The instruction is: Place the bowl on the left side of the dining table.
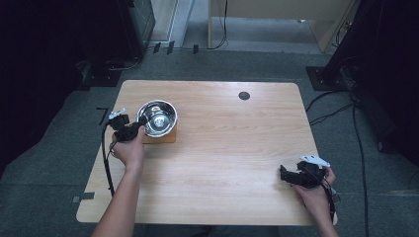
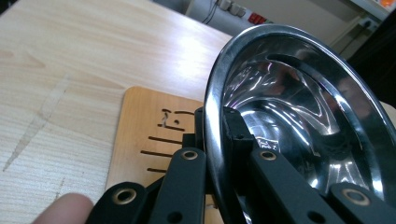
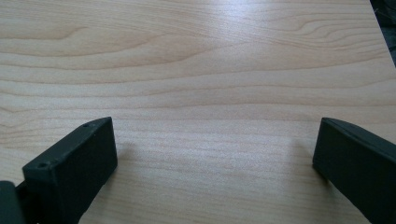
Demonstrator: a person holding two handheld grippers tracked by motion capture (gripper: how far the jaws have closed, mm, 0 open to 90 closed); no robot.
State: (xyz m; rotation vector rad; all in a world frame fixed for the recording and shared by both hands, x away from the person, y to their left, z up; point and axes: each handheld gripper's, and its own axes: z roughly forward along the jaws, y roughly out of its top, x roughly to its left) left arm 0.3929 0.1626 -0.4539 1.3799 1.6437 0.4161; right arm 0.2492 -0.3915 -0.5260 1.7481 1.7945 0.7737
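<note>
Nearest the person's side, by the near right corner of the wooden table (image 1: 222,163), the right hand (image 1: 316,195) holds the right gripper (image 1: 289,174) low over the bare wood. In the right gripper view its two black jaws stand wide apart with nothing but wood grain between them.

Farther in, toward the left edge of the table, the left hand (image 1: 129,150) holds the left gripper (image 1: 141,123) up against a shiny steel bowl (image 1: 157,117). In the left gripper view the jaws are closed down on the bowl's (image 2: 299,107) rim, one jaw outside the wall and the other inside, so the rim is pinched between them. From there the bowl looks tilted, its open mouth turned partly sideways.

The bowl sits over a small square wooden board (image 1: 165,137), which lies flat on the table near the left edge, about midway between the near and far edges. The board (image 2: 154,135) has short dark slots cut in its face.

Beyond that, near the far edge and right of centre, a small dark round cap (image 1: 244,95) is set in the tabletop.
</note>
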